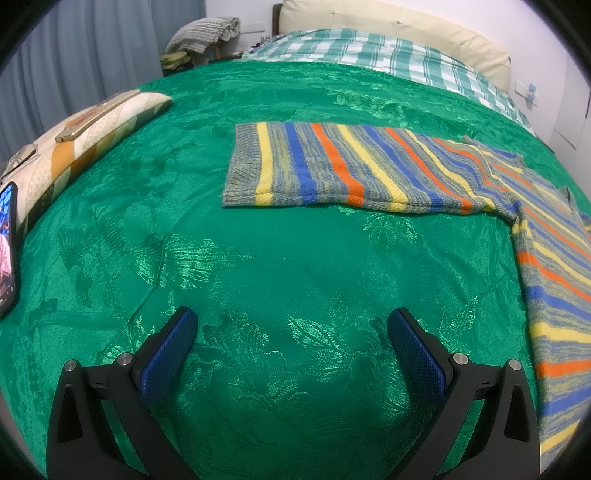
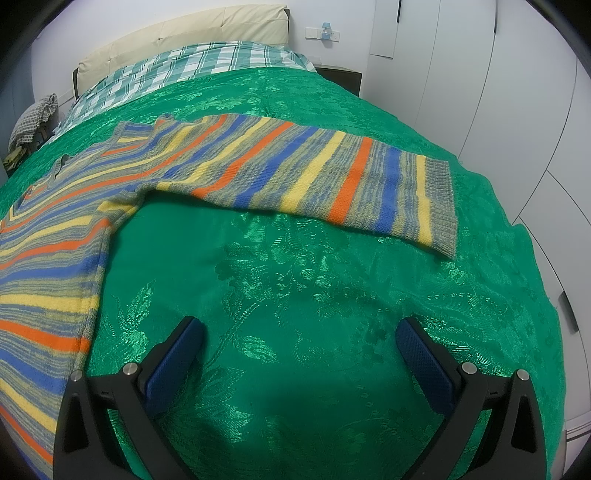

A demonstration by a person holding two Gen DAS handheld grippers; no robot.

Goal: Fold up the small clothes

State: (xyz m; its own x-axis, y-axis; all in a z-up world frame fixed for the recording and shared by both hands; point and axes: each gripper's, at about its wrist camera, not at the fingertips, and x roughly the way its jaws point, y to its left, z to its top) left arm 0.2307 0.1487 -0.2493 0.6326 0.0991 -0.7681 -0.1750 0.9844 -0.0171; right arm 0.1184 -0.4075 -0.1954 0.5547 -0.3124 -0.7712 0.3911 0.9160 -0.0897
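Green brocade bedspread point(image 1: 258, 258) covers the bed under both of your tools, with a plaid sheet point(image 1: 369, 55) and a cream headboard point(image 1: 388, 26) far ahead. Your left gripper point(image 1: 291, 339) has its jaws spread wide with nothing between them, and your right gripper point(image 2: 299, 347) is the same, wide apart and empty, over bare spread. The striped sweater point(image 1: 546, 258) lies flat between the two of you: its body runs along the right edge of your left gripper's view and the left edge of your right gripper's view. Ahead of your left gripper, one sleeve point(image 1: 351, 166) stretches crosswise, cuff to the left; ahead of your right gripper, the other sleeve point(image 2: 314, 177) stretches crosswise, cuff to the right. Each sleeve's long axis lies across your reach, so each cuff sits ahead and outward of its nearer gripper. I'd judge folding has not begun; the sleeves look like the first thing to bring inward.
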